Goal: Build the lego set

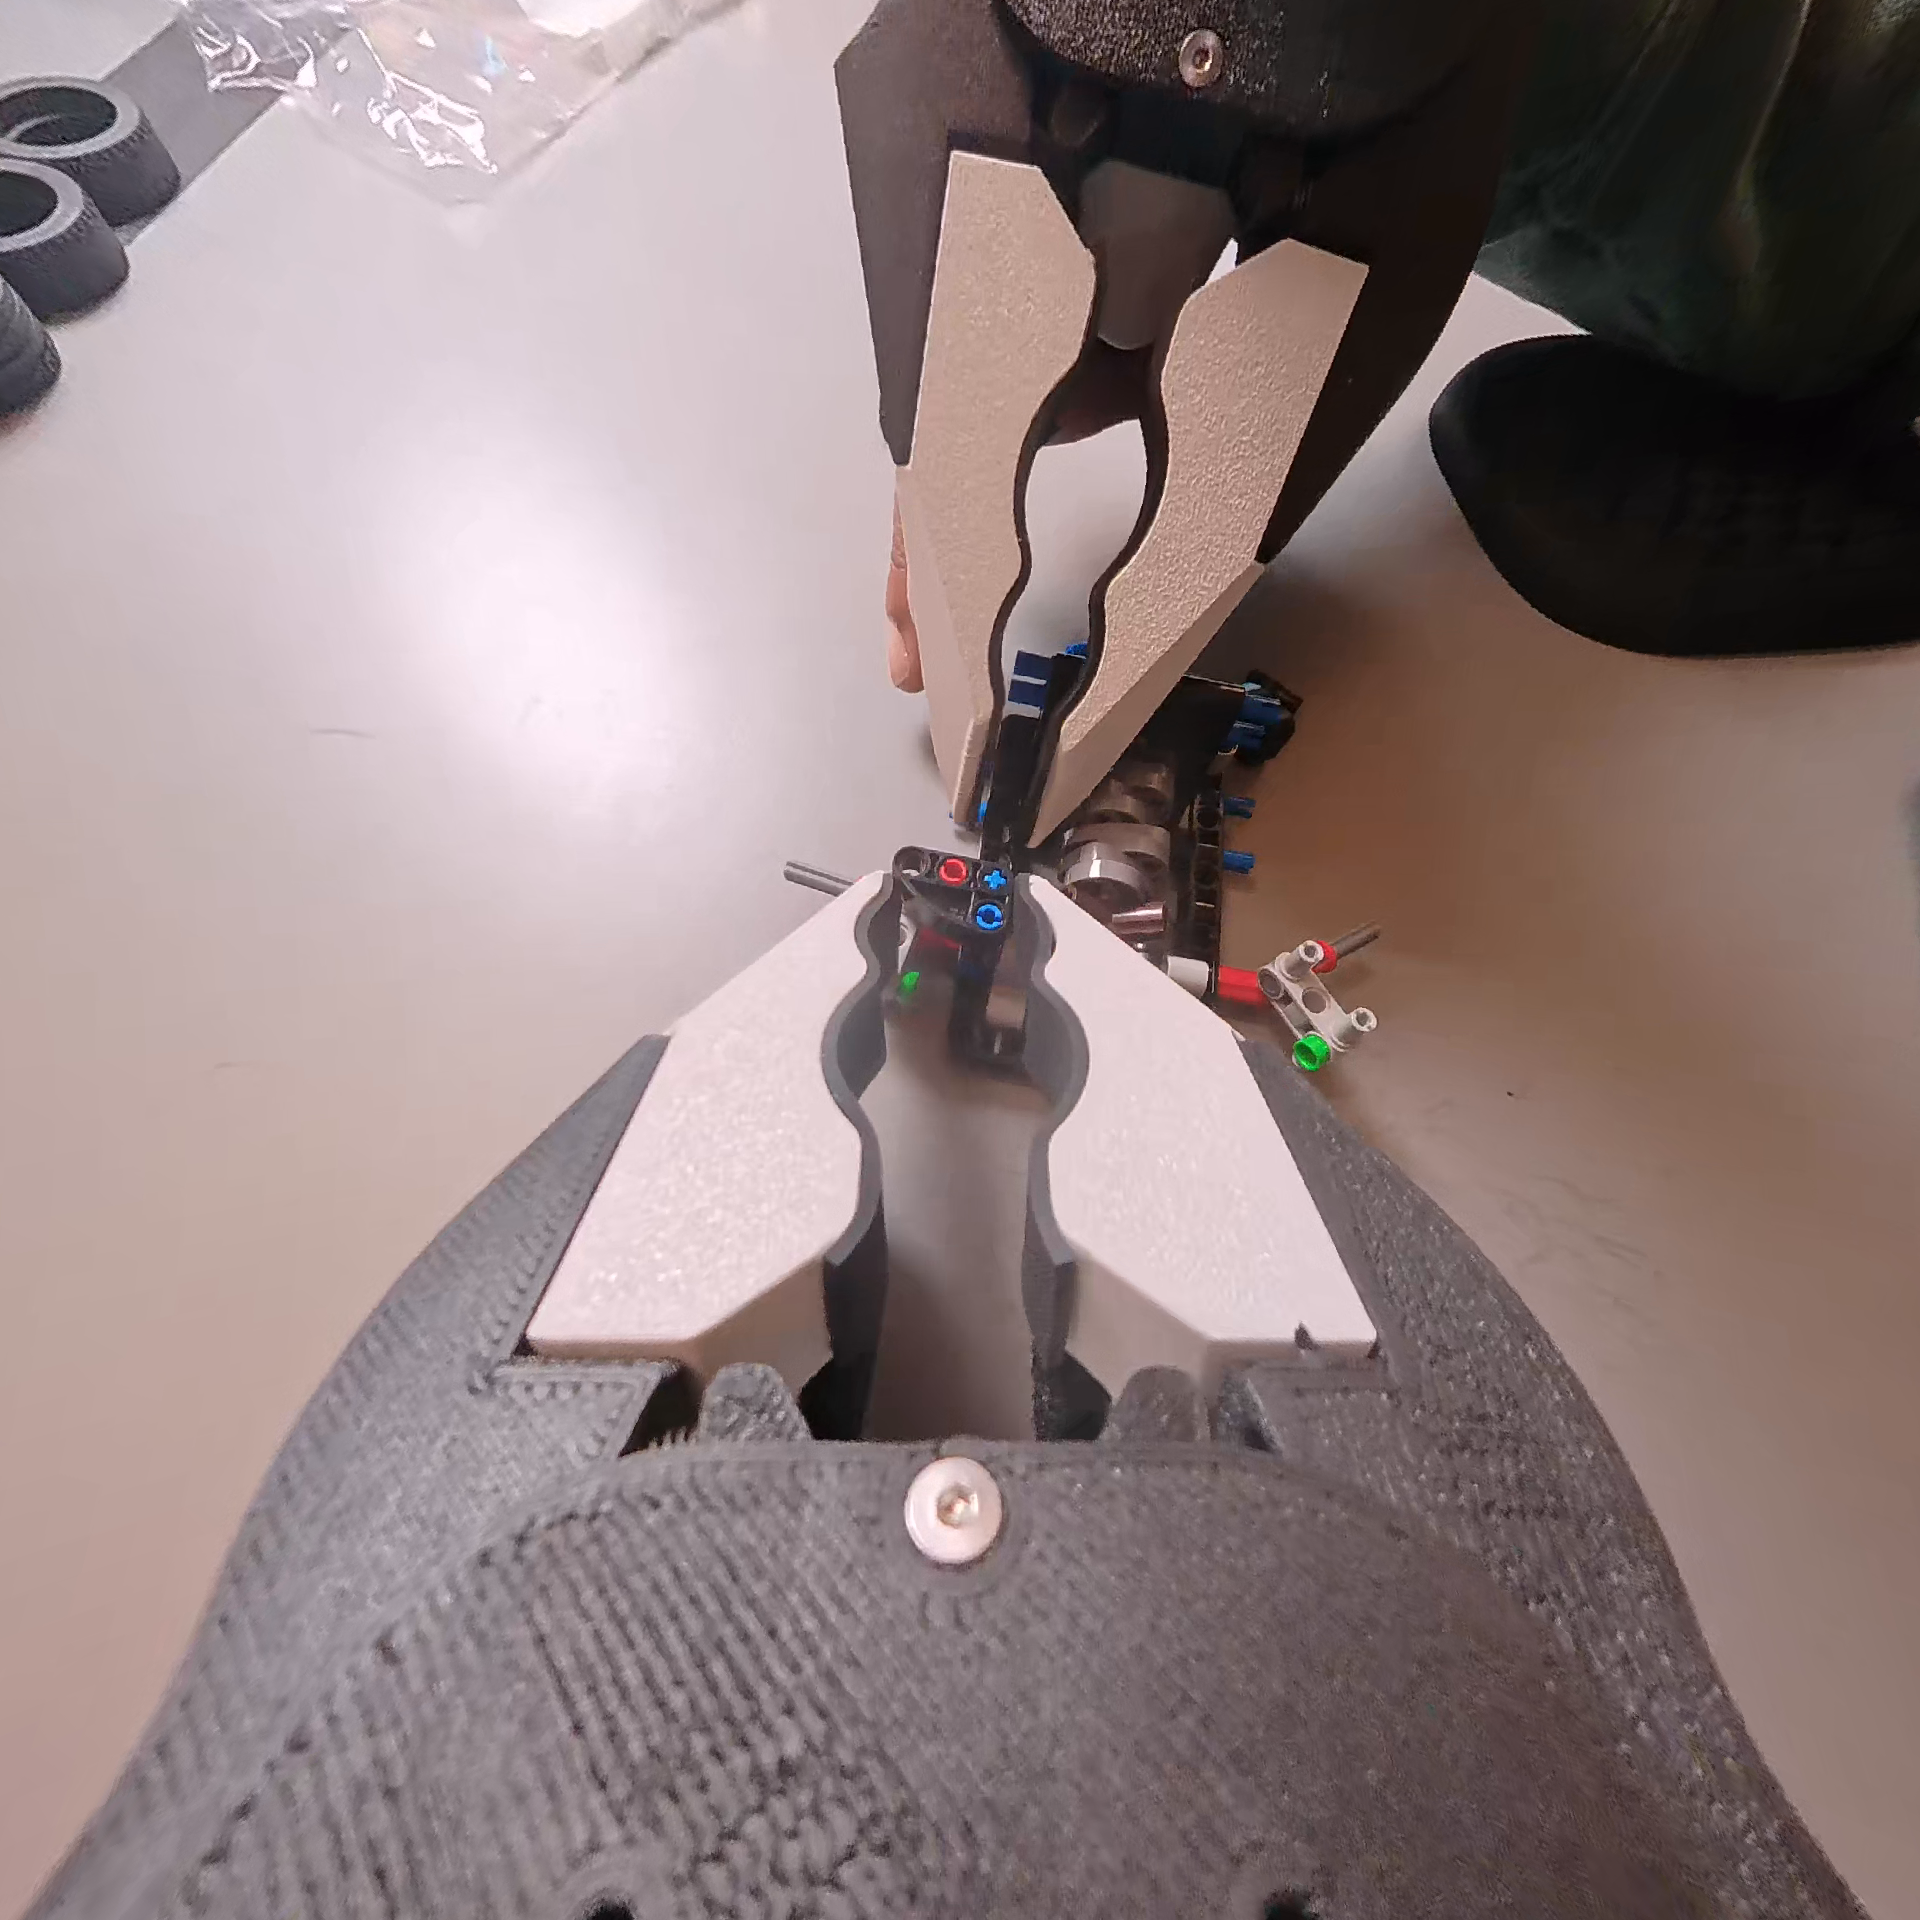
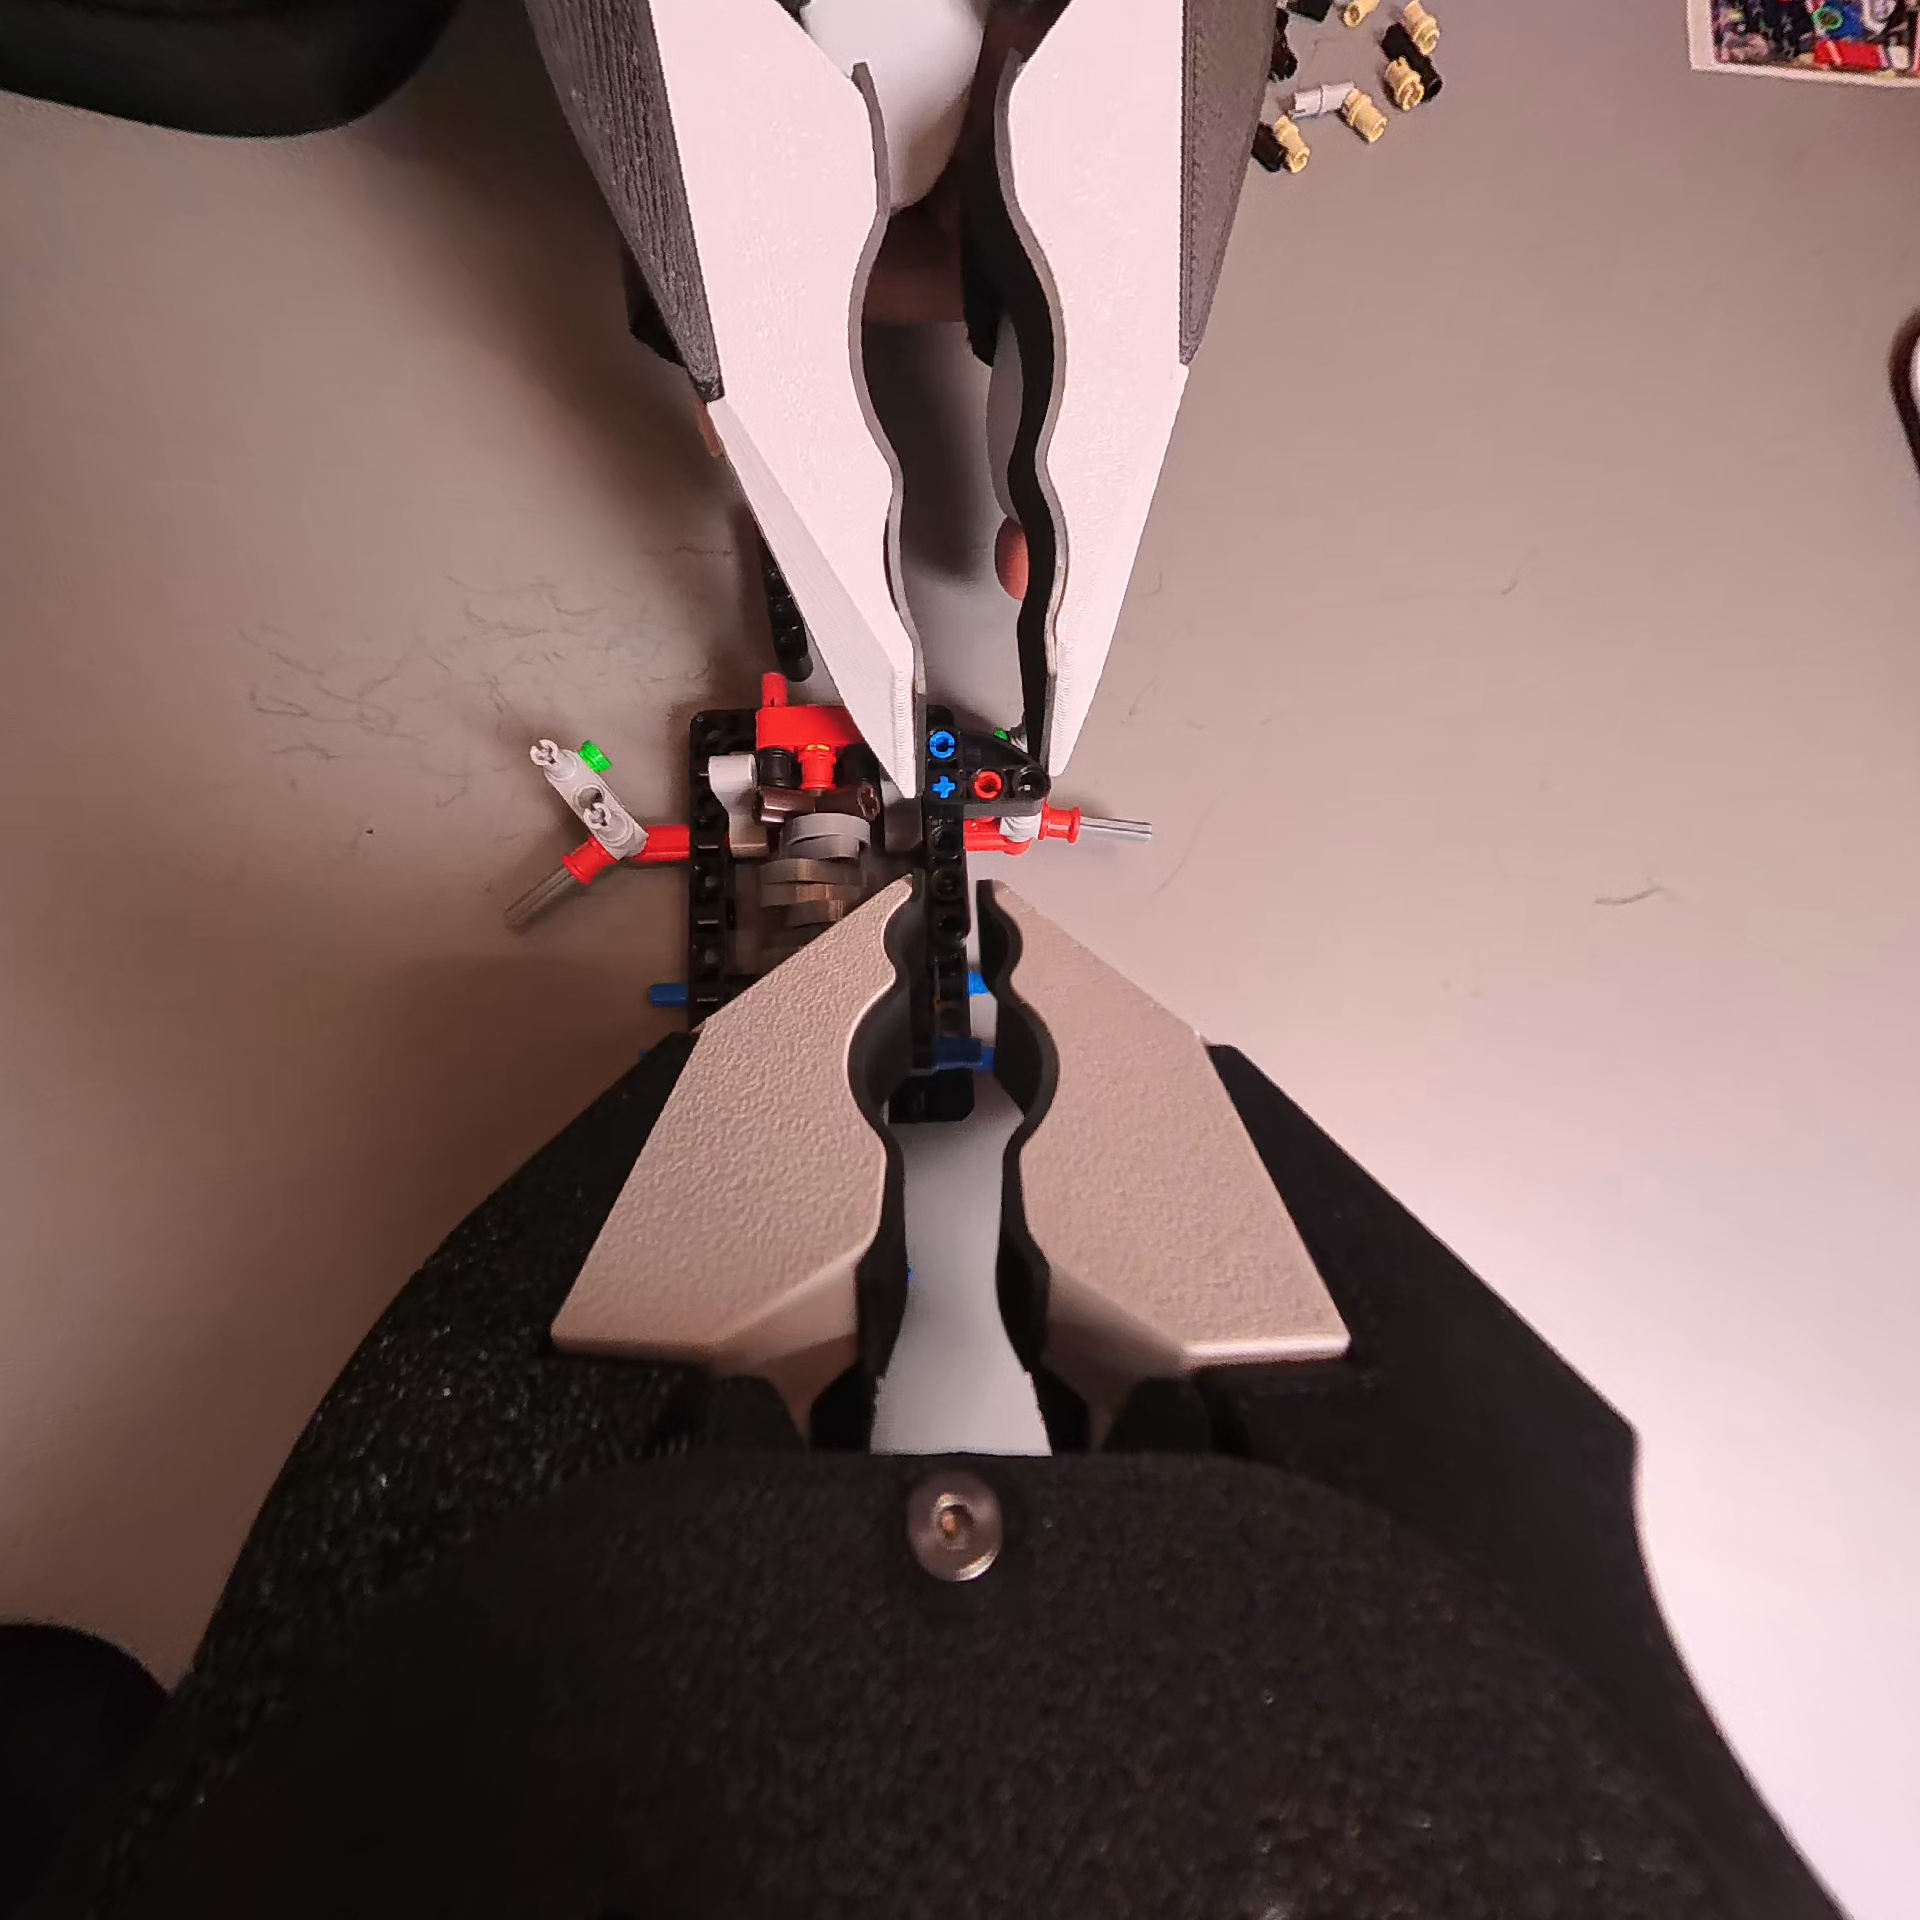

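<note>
A partly built lego chassis [image 2: 717, 883], a black beam frame with grey gears [image 2: 821, 842] and red and blue pins, lies on the pale table. My right gripper [image 2: 948, 891] is shut on one long black beam [image 2: 943, 935] of the frame. My left gripper [image 1: 961, 883] faces it and is shut on a small black angled piece [image 1: 951, 883] with red and blue pins at the end of that beam. The right gripper [image 1: 1003, 821] comes down from above in the left wrist view; the left gripper [image 2: 982, 748] shows at the top of the right wrist view.
Several black tyres [image 1: 62, 208] and a clear plastic bag [image 1: 416, 94] lie at the far left. Loose tan and black pins [image 2: 1351, 104] and a printed sheet's corner [image 2: 1808, 36] lie beyond the chassis. A grey steering arm with a green pin [image 1: 1314, 1003] sticks out. A dark sleeve [image 1: 1662, 488] rests nearby. Both grippers' tips are close together, under 4 cm apart.
</note>
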`<action>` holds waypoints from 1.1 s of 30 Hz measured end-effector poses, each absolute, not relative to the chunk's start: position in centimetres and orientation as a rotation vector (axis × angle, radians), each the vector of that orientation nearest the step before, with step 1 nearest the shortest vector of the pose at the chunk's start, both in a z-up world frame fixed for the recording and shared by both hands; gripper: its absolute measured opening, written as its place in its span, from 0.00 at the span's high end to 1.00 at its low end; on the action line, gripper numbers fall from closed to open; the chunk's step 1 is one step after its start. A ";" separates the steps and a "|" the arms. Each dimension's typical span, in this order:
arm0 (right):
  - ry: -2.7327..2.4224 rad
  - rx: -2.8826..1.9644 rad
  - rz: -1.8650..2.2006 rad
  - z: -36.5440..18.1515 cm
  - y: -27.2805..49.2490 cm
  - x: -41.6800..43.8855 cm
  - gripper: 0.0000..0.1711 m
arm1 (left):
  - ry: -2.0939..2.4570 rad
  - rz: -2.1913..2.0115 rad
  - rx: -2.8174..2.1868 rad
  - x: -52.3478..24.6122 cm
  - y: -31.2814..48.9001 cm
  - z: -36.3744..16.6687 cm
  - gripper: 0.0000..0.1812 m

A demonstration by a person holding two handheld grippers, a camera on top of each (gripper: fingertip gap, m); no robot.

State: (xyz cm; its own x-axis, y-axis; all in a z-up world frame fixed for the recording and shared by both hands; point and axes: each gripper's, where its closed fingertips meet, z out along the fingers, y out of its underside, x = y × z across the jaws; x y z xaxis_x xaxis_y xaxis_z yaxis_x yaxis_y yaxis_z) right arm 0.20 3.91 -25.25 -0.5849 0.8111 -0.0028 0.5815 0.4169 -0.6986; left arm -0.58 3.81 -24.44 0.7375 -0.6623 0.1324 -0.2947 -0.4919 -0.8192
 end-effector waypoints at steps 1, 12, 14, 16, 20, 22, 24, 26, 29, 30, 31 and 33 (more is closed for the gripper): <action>-2.338 -1.199 0.953 -25.3 4.0 0.2 0.96 | 0.719 -0.553 -2.102 -0.6 3.8 -24.4 0.90; -2.343 -1.154 0.923 -24.8 3.6 -0.3 1.00 | 0.682 -0.559 -2.149 -0.4 3.8 -24.5 0.90; -2.353 -1.158 0.929 -24.9 3.4 -0.4 1.00 | 0.675 -0.566 -2.153 -0.4 3.8 -24.5 0.90; -2.365 -1.157 0.922 -24.9 3.4 -0.4 1.00 | 0.672 -0.570 -2.157 -0.4 3.8 -24.5 0.90; -2.378 -1.163 0.910 -24.9 3.4 -0.5 1.00 | 0.664 -0.579 -2.164 -0.4 3.7 -24.6 0.90; -2.371 -1.159 0.909 -24.8 3.4 -0.5 0.98 | 0.652 -0.584 -2.169 -0.4 3.7 -24.6 0.90; -2.350 -1.158 0.930 -24.3 3.4 -0.5 0.95 | 0.640 -0.586 -2.177 -0.4 3.7 -24.6 0.90; -2.308 -1.160 0.952 -23.6 3.7 -0.8 0.93 | 0.635 -0.586 -2.186 -0.5 3.7 -24.6 0.90; -2.284 -1.169 0.983 -23.4 3.3 -1.2 0.93 | 0.630 -0.584 -2.196 -0.5 3.7 -24.7 0.90; -2.293 -1.172 0.969 -23.7 3.2 -1.2 0.93 | 0.628 -0.585 -2.199 -0.5 3.7 -24.7 0.90; -2.290 -1.173 0.977 -23.7 3.2 -1.2 0.94 | 0.625 -0.586 -2.201 -0.5 3.6 -24.7 0.91; -2.307 -1.201 0.968 -24.1 3.3 -1.1 0.93 | 0.618 -0.591 -2.204 -0.5 3.6 -24.7 0.91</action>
State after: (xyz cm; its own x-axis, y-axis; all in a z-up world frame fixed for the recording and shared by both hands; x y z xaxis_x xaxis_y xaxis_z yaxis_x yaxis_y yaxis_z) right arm -1.06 3.30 -24.11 -0.5714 0.8206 0.0057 0.5710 0.4026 -0.7154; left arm -0.46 3.57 -24.75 0.7761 -0.5927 0.2154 -0.2421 -0.5955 -0.7660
